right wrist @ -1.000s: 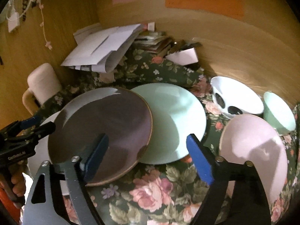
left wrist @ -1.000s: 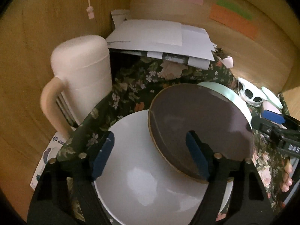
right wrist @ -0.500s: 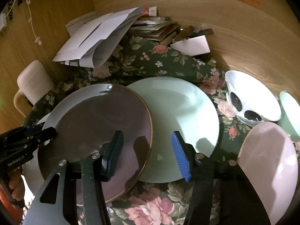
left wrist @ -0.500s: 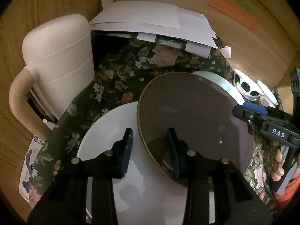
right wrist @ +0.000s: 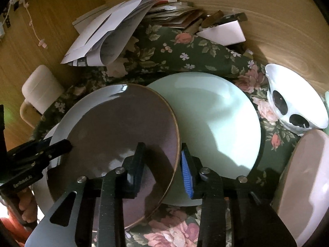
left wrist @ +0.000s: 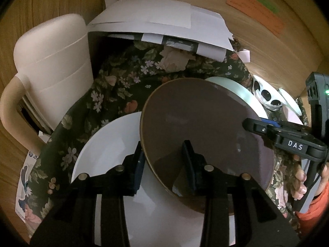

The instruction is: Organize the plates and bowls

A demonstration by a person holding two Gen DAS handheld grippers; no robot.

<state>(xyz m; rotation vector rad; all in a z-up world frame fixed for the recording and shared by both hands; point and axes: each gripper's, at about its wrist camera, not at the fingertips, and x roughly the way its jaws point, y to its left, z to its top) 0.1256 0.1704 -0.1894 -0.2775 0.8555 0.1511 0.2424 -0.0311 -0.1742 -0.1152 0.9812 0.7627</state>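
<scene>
The left gripper (left wrist: 164, 164) straddles the near rim of the brown plate (left wrist: 205, 131), one finger under the edge and the other over the plate's face, drawn in close enough that it looks clamped on that rim; the right gripper (right wrist: 162, 164) does the same at the opposite edge, one finger on the brown plate's (right wrist: 123, 135) face and the blue-padded finger just outside its rim, so both claws appear to be gripping the one plate between them. Below the left claw lies the white plate (left wrist: 107, 144), partly covered by the brown one; just beyond the right claw's blue pad sits the pale green plate (right wrist: 216, 119), which the brown rim overlaps. Farther right of that claw are the spotted bowl (right wrist: 296, 103) and the pink plate (right wrist: 304, 181), on the floral cloth (right wrist: 164, 47). The step in hand seems to be the two-handed carry of the brown plate onto a stack; the next move probably calls for a level, matched lift by both claws, then centring over the chosen plate before release, since unequal height could let the rim slip.
</scene>
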